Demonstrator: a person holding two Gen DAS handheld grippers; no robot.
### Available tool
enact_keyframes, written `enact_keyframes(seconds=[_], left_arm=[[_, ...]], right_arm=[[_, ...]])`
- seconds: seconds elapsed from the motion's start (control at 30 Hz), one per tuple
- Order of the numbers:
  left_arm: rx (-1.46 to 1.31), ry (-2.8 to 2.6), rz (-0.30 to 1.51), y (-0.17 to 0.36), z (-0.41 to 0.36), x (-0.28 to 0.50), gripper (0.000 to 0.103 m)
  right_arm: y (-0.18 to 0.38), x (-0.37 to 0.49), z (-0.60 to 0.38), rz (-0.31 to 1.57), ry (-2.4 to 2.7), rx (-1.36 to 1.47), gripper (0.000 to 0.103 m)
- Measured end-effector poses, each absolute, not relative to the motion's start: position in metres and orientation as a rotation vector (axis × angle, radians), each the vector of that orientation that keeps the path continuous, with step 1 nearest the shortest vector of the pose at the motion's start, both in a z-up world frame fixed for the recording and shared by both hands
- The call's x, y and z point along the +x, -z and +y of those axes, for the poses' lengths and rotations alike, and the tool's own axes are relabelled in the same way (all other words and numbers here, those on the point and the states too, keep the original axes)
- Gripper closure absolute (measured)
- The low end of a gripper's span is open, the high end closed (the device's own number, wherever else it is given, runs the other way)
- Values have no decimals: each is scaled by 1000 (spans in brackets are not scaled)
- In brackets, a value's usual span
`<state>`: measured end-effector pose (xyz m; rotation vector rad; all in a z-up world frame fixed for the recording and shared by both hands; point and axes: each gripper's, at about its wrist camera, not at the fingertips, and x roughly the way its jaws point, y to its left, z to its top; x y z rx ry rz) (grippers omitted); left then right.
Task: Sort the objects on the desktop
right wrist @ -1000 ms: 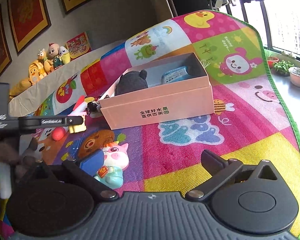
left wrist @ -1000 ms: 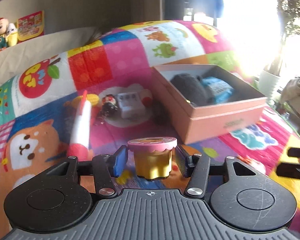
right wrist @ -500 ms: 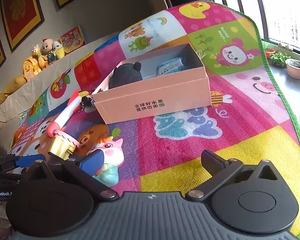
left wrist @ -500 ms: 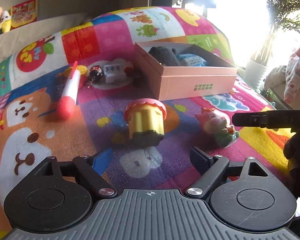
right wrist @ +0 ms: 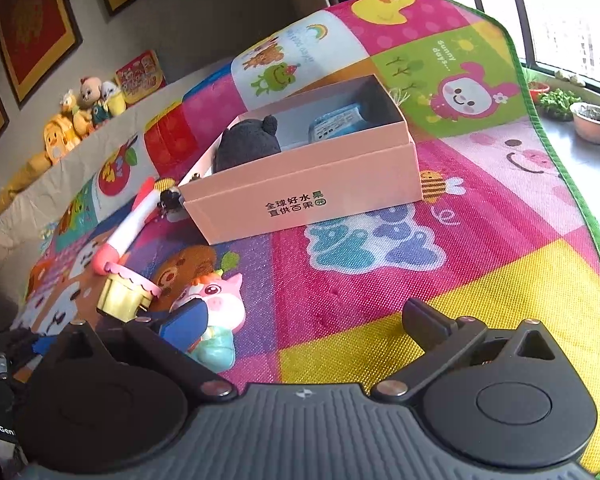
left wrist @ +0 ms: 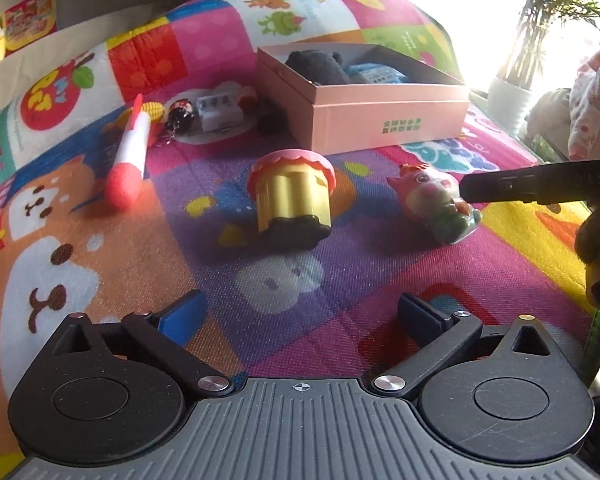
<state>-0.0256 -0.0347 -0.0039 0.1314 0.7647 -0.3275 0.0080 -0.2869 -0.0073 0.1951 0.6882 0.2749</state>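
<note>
A: Left view first. The left claw [left wrist: 298, 312] is opening, its jaws spread wide with nothing between them. The cup [left wrist: 291, 196] stands on the mat [left wrist: 380, 272] ahead of it, about mid-mat, short of the box [left wrist: 384, 118]. A second ago that cup was pinched in this claw; now it stands free and the claw has backed off.

B: Risk there?

A: It looks a bit tilted on its dark base, though the lens bends things, so I can't be sure. On a soft mat it could tip if nudged. The right claw's finger [left wrist: 536, 187] hangs just beside the pig [left wrist: 436, 208] and could knock it.

B: Right view?

A: The right claw [right wrist: 304, 320] is spread, empty, with the pig [right wrist: 216, 312] just off its left finger, toward the mat's near edge. Closing from here might clip the pig and push it away. The box holds a dark plush [right wrist: 248, 142] and a blue pack [right wrist: 336, 126], as before.
</note>
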Motion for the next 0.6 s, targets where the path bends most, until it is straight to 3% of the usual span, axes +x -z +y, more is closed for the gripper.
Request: enact_keyframes(seconds=[0.17,0.3,0.37,0.43,0.6], left_arm=[[39,309,730,2,-16,-30,0],[-5,203,651,-7,9,-35,0],[-28,169,624,-14,24,-38,0],[-46,140,607,-20,39,-39,0],[-92,56,563,-31,70,-44,0]], right_arm=[[-34,14,-256,631,-464,140,0],[-42,48,-225,750,-592,265,1],[-39,60,-207,764,-603,264,28],[-34,69,-192,771,-592,243,46],[-17,70,-183,824,-637,264,57]])
